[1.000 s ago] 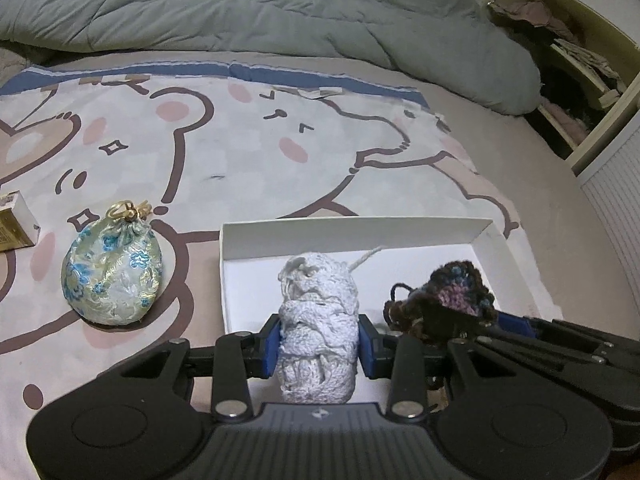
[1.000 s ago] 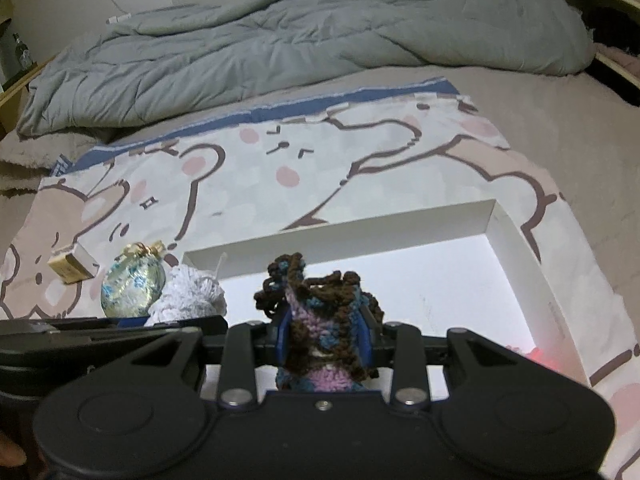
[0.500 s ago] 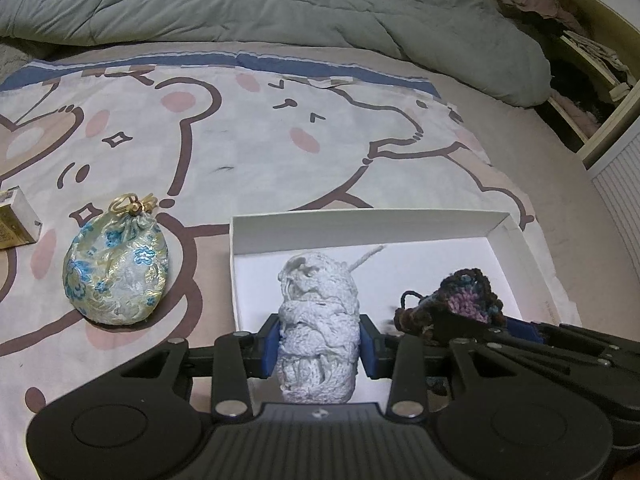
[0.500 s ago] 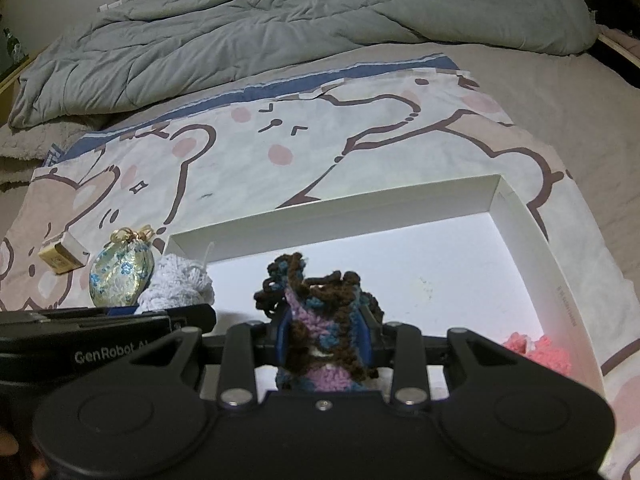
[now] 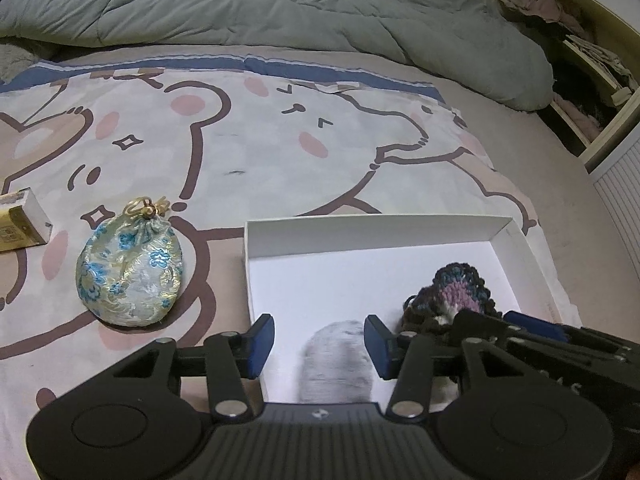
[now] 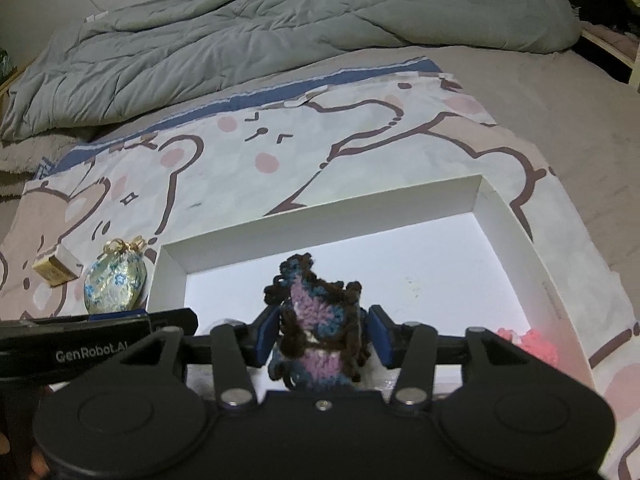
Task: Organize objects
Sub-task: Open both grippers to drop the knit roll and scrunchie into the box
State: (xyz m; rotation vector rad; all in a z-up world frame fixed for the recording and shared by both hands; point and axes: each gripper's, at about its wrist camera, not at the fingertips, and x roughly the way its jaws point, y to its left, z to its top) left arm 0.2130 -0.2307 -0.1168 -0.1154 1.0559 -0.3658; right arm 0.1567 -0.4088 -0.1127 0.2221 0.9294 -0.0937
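Note:
My left gripper (image 5: pixel 319 344) hangs over the near left part of a white shallow box (image 5: pixel 360 226), jaws opening. A white knitted piece (image 5: pixel 336 360) shows as a blur low between the blue pads, with gaps on both sides. My right gripper (image 6: pixel 324 334) is over the same box (image 6: pixel 320 204), jaws opening as well. A brown, purple and blue crochet piece (image 6: pixel 316 320) stands between its pads, with a gap on the right side. From the left wrist that crochet piece (image 5: pixel 456 292) sits just right of my left gripper.
A floral brocade pouch (image 5: pixel 130 270) and a small gold box (image 5: pixel 20 220) lie on the bear-print sheet left of the white box. A pink knitted item (image 6: pixel 528 344) is in the box's near right corner. A grey duvet (image 5: pixel 280 4) is bunched up behind, with shelves (image 5: pixel 580 60) at far right.
Both pairs of jaws have spread apart. The white knitted piece has slipped down out of the left pads. The crochet piece still stands between the right pads, no longer squeezed.

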